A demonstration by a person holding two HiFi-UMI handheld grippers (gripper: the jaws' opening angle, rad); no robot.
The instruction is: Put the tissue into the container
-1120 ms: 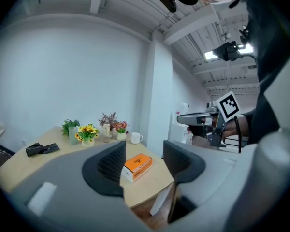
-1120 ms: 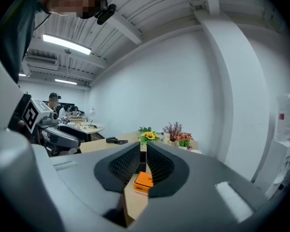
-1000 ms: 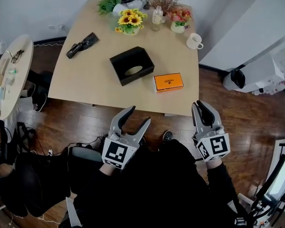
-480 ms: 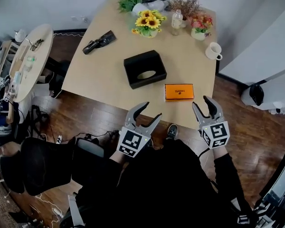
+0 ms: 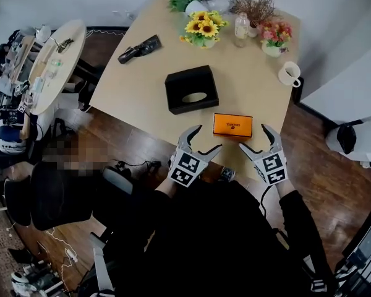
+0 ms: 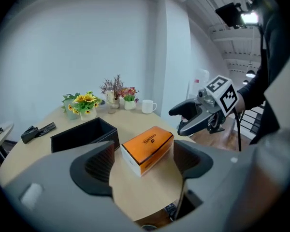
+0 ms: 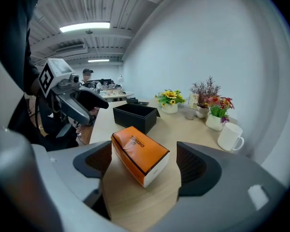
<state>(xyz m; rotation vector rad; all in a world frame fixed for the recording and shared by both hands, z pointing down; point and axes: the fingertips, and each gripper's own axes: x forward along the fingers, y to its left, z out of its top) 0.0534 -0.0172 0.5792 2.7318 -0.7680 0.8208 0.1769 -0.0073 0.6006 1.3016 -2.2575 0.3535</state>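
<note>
Evidently this is a set-up for a two-sided pickup, with both tools poised at the near edge of the bench (image 5: 136,85). Farthest left on it lies a black stapler-like object (image 5: 139,48), well apart from the work and likely no part of it.

The left tool (image 5: 205,138) hovers at the bench edge. Its jaws are opening and stand wide, with nothing between the pads. In its own view the orange tissue pack (image 5: 232,125) lies just ahead, framed in the gap, which suggests the tool is angled to take the pack's left end.

The black container (image 5: 191,89) sits mid-bench, beyond the pack and to its left, near it but not touching. Its open side faces up, so the pack could probably go in from above after a short carry.

The tissue pack rests flat near the bench's front edge, between the two tools and untouched by either.

The right tool (image 5: 255,138) mirrors the left. Its jaws are opening too and hold nothing, and they point inward at the pack's right end.

Farther right stands a white mug (image 5: 289,73), and the flower pots (image 5: 202,28) line the far edge, all clear of the likely path.
</note>
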